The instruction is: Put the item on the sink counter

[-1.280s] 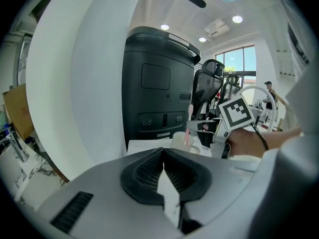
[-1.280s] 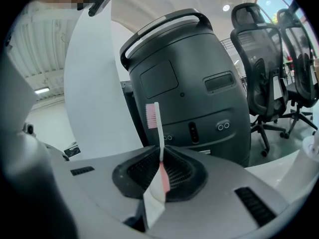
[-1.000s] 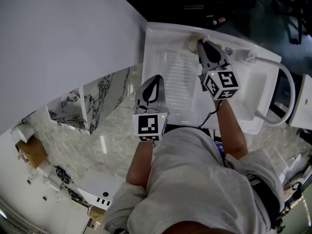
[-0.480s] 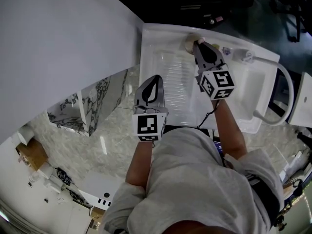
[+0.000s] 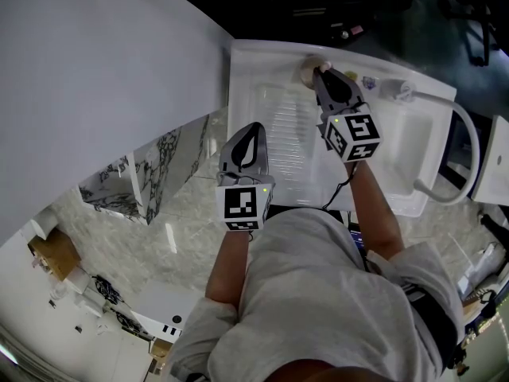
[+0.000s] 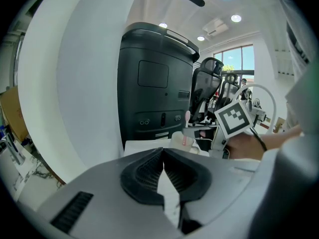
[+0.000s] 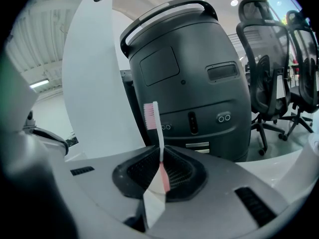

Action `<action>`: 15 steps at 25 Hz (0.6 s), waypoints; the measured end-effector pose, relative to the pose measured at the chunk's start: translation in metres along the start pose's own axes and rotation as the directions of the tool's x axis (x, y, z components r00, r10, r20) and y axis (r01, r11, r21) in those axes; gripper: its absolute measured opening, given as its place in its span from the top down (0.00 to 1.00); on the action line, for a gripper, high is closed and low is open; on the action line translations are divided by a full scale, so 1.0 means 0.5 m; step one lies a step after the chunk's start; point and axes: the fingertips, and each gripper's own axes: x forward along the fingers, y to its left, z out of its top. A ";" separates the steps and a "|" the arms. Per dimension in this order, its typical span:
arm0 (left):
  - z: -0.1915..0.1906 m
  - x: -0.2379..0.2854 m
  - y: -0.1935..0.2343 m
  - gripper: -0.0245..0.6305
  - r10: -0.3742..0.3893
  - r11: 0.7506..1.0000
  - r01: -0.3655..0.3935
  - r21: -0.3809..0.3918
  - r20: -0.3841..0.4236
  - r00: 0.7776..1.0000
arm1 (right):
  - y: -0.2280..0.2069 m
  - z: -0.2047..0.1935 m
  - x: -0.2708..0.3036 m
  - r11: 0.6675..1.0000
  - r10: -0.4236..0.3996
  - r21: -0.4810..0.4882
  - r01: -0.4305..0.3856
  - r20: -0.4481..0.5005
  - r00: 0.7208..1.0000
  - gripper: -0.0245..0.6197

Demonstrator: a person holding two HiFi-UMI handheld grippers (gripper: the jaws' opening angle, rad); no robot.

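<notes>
Left gripper (image 5: 251,138): hovering over the near part of the sink counter (image 5: 256,78), jaws pressed together with nothing between them (idle, by the look of it).
Cup (image 5: 308,70): standing just ahead of the right gripper's tips, at the counter's far edge.
Right gripper (image 5: 321,76): having edged forward to the cup over the last second, it is now pinching the toothbrush (image 7: 160,143) by its handle, bristles pointing up.
Toothbrush: apparently still standing in the cup.
Judgement: the grasp is looking made; lifting out and laying down on the counter are remaining.
</notes>
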 end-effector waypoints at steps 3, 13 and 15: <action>-0.001 0.002 -0.001 0.95 -0.003 1.000 0.003 0.000 -0.001 1.000 | -0.001 -0.003 0.001 1.000 -0.002 -0.003 0.002 -0.006 1.000 0.93; -0.001 -0.001 0.006 0.95 -0.003 1.000 0.003 0.001 0.000 1.000 | 0.002 -0.007 0.009 1.000 -0.003 -0.020 0.002 -0.017 1.000 0.93; -0.001 -0.002 0.008 0.95 0.001 1.000 -0.001 0.001 0.001 1.000 | 0.003 -0.007 0.010 1.000 -0.003 -0.023 0.003 -0.016 1.000 0.93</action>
